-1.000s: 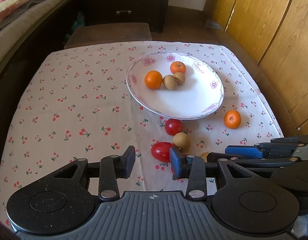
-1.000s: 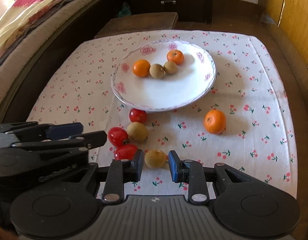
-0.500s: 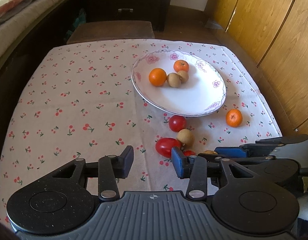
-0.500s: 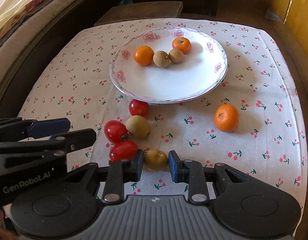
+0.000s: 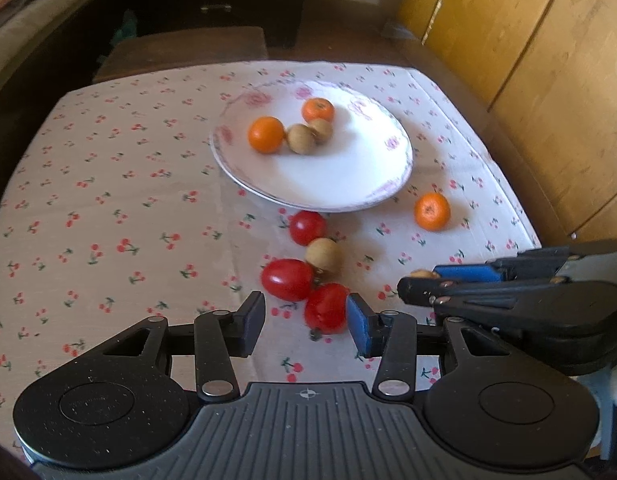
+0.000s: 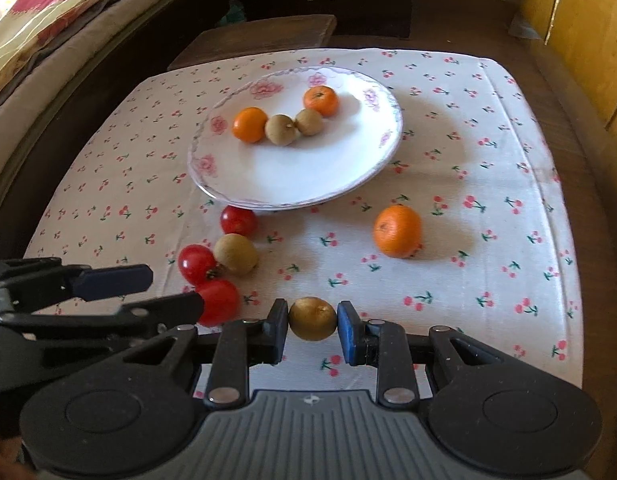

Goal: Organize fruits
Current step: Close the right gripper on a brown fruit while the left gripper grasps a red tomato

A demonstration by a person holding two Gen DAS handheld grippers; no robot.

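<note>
Since a second ago, the right gripper [image 6: 312, 330] has been closed inward until both pads touch the brown fruit [image 6: 312, 319] at lower centre of the right wrist view; it now appears clamped on it, the fruit seemingly resting on the table [image 6: 488, 208]. The left gripper [image 5: 305, 326] has been advanced toward the nearest tomato [image 5: 326, 308], which now sits between its spread fingers, touching or nearly touching the blue right pad.

The plate [image 6: 268, 184], in the upper middle of both views, already holds two oranges and two brown fruits, so it is judged to be the collecting place. Left outside it are three tomatoes, one more brown fruit [image 6: 235, 254] and a loose orange [image 6: 397, 231] right of centre. Both grippers are set low and level, presumably for side grasps on round, rolling fruit.

No legible writing is visible in the current views.
</note>
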